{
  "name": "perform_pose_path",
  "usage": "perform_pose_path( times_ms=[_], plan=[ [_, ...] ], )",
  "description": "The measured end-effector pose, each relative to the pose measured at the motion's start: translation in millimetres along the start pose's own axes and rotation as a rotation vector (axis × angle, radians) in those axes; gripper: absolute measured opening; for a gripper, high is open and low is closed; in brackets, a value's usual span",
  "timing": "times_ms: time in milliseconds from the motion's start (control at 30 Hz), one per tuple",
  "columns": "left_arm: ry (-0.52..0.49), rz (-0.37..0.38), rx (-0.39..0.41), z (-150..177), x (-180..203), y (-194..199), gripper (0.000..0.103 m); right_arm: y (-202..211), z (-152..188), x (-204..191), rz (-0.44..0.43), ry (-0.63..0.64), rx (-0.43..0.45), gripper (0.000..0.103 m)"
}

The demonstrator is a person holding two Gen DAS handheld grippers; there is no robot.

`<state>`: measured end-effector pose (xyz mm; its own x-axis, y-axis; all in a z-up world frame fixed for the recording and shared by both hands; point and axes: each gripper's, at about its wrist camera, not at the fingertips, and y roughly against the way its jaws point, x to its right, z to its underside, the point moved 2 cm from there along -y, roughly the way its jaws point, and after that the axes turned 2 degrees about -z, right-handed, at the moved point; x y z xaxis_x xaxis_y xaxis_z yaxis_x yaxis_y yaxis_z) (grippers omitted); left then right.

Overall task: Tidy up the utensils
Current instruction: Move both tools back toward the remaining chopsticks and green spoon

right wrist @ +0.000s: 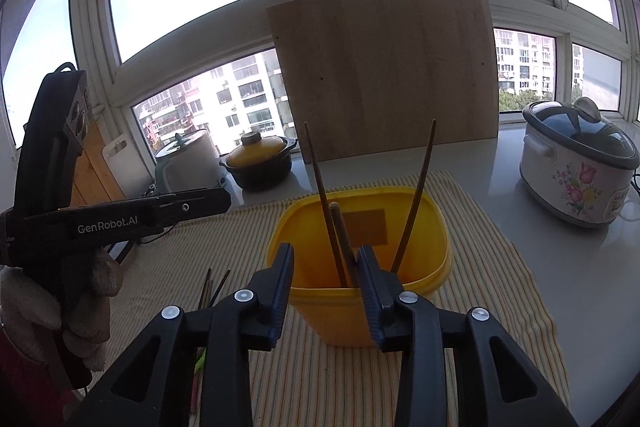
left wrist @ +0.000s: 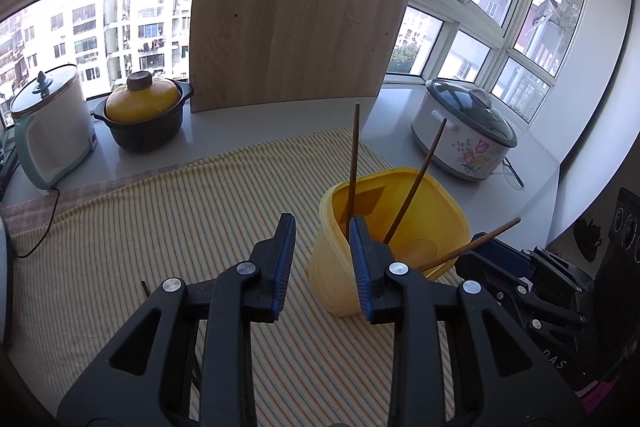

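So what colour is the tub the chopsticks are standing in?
Yellow. The tub shows best in the right wrist view.

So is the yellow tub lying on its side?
No, the yellow tub stands upright on the striped cloth, its open top facing up with brown chopsticks sticking out.

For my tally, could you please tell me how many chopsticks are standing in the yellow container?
3: a left chopstick, a thicker middle chopstick and a right chopstick, all inside the yellow container.
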<state>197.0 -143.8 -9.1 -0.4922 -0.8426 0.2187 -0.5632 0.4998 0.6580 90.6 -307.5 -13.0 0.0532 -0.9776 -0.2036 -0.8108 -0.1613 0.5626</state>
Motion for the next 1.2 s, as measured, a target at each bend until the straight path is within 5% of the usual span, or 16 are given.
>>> perform_pose_path(
  times_ms=[533,900,1200],
  plan=[
    [0.110,-0.122,-0.098,69,-103,10,0.027,-24,26,-53,-0.139,0.057,-0.135,0.040],
    [0.122,-0.106,-0.207,108,-118,-15,0.027,-63,57,-77,-0.205,0.028,-0.308,0.040],
    [0.135,-0.078,-0.247,114,-123,-38,0.027,-109,96,-75,-0.268,-0.161,-0.475,0.036]
  ],
)
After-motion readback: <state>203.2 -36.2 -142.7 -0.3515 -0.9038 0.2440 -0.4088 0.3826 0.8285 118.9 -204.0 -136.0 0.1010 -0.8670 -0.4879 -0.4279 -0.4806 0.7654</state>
